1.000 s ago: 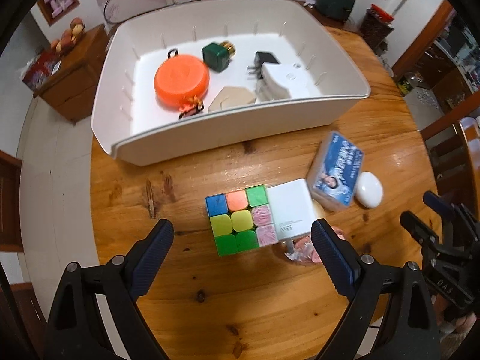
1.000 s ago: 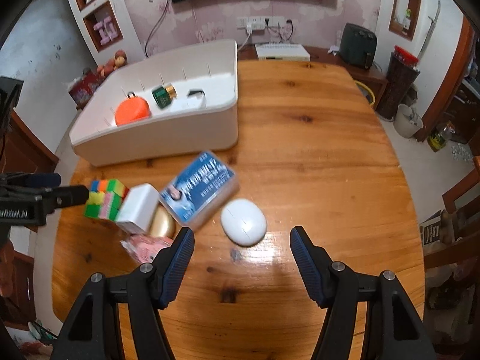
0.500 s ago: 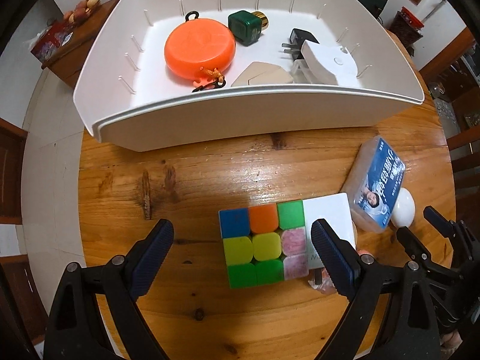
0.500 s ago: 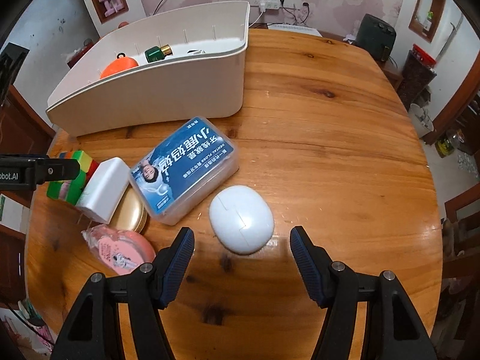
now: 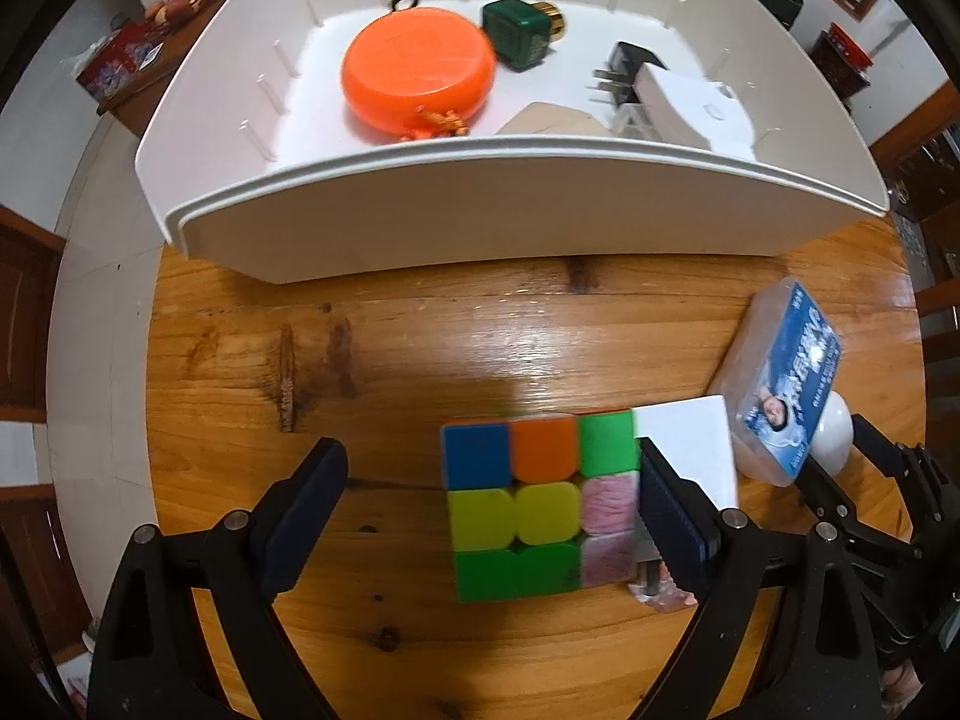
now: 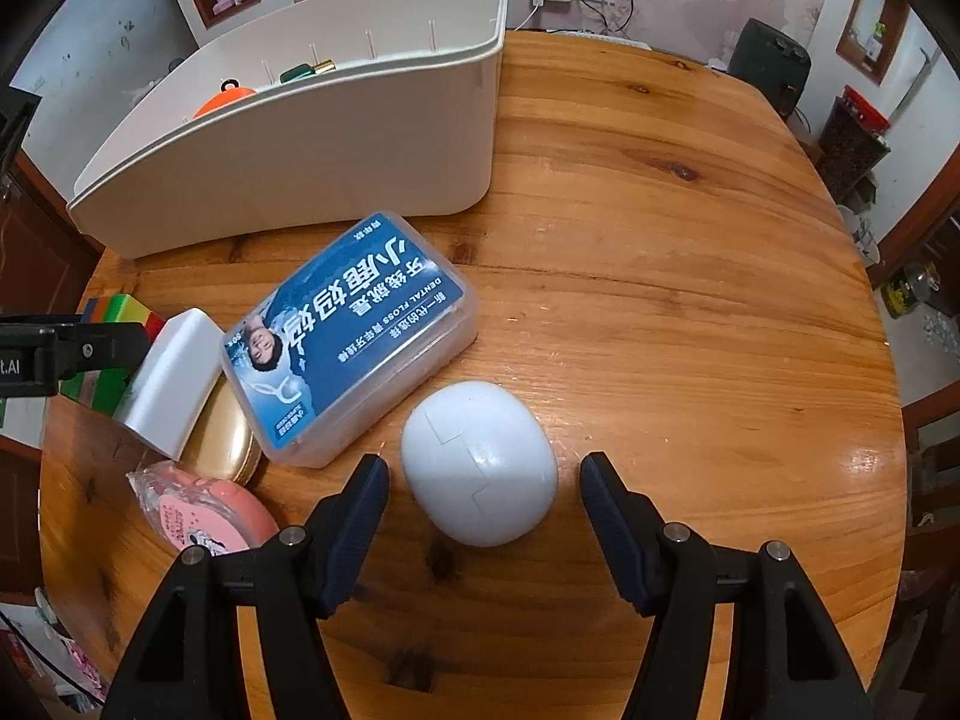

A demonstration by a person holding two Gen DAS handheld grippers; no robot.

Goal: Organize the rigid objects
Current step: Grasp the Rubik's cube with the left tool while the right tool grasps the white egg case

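A colourful puzzle cube (image 5: 534, 504) lies on the round wooden table (image 5: 420, 348), between the fingers of my open left gripper (image 5: 489, 510); the right finger stands at the cube's right side, the left finger well apart from it. A white block (image 5: 690, 450) touches the cube on the right. My right gripper (image 6: 483, 510) is open around a white egg-shaped case (image 6: 480, 462), with gaps on both sides. A blue dental floss box (image 6: 348, 336) lies just beyond it. The white bin (image 5: 480, 210) holds an orange round case (image 5: 420, 72), a green bottle (image 5: 519, 33) and chargers.
A gold round tin (image 6: 222, 444) and a pink wrapped disc (image 6: 204, 510) lie left of the egg case, by the white block (image 6: 174, 384). The bin (image 6: 336, 144) stands at the table's far left. Chairs and cabinets surround the table.
Both grippers have sunk toward the table. The cube now sits between the left fingers, and the egg case between the right fingers. Neither gripper's opening changed.
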